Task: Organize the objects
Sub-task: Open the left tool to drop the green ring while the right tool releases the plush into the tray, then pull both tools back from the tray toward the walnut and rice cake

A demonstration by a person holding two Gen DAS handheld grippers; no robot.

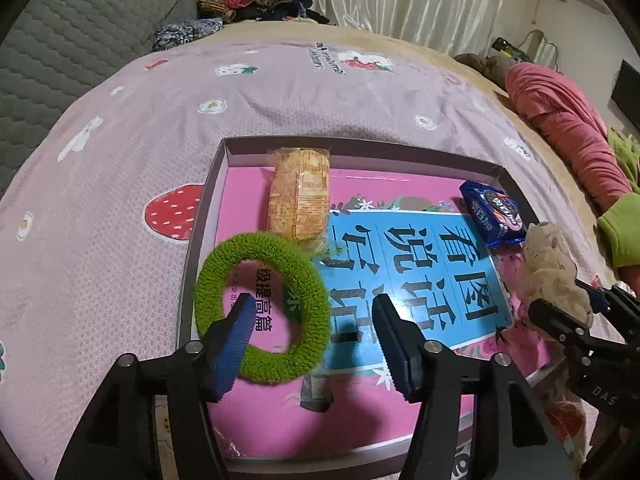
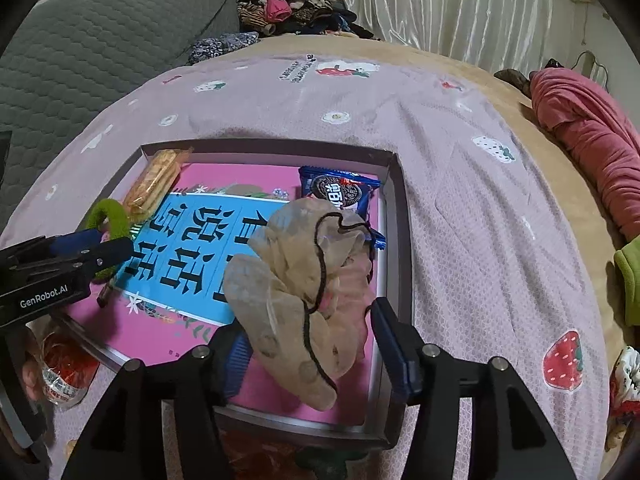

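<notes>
Both hand-held grippers, left (image 1: 314,336) and right (image 2: 310,344), stand parted over the shallow box (image 1: 360,148) on the bed, apparently to release the green ring (image 1: 262,308) and beige scrunchie (image 2: 304,280) beside the snacks.

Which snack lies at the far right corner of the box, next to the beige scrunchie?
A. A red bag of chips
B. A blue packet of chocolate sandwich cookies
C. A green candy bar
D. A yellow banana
B. A blue cookie packet printed with dark sandwich cookies lies at the far right corner of the box, just behind the beige scrunchie; the orange wafer pack sits at the far left.
</notes>
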